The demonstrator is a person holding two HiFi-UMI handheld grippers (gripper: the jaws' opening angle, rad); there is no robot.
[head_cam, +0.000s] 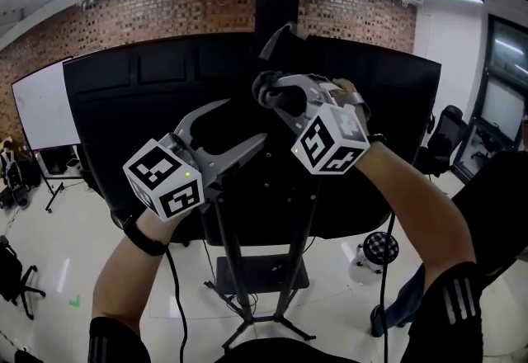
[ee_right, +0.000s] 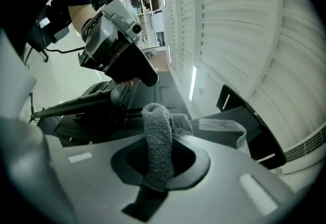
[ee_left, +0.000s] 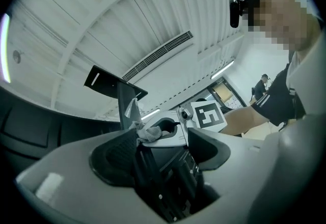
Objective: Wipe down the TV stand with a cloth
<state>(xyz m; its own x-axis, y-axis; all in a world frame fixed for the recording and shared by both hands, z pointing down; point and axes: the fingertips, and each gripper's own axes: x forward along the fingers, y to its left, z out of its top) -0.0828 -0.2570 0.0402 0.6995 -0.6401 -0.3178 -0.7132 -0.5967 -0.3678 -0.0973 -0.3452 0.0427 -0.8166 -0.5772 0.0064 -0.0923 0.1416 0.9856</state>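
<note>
Up near the top middle of the TV's black back panel [head_cam: 124,106], pinches a grey cloth [head_cam: 262,89] in the right gripper [head_cam: 276,101], jaws pressed tight onto one narrow, bunched roll of it. Shows only a short tuft standing past the jaw tips in the right gripper view. Cannot tell whether touching the panel or hanging just off it.

Lower and to the left, carries the left gripper [head_cam: 239,129] with jaws spread wide and nothing between them, aimed across at the cloth.

Far below, leaves the TV stand [head_cam: 229,262], with its two uprights, small shelf and splayed legs, well apart from the cloth. Judged from that, hardly begun on the stand proper.

Risks dragging bare jaw tips across the panel, since so little cloth sits proud of them. Risks losing the cloth as well: a roll held by one thin pinch could pull free if caught on the mast bracket [head_cam: 276,2] or the loose plastic wrap [head_cam: 276,41] just beside it. Could rock the whole set by pushing hard this high, given slim legs on a glossy floor [head_cam: 49,254]. Could snag a trailing cable [head_cam: 383,271] on an upright when coming down. Worth regripping for a broader pad, pressing lightly, and steadying an upright with the free left gripper.
</note>
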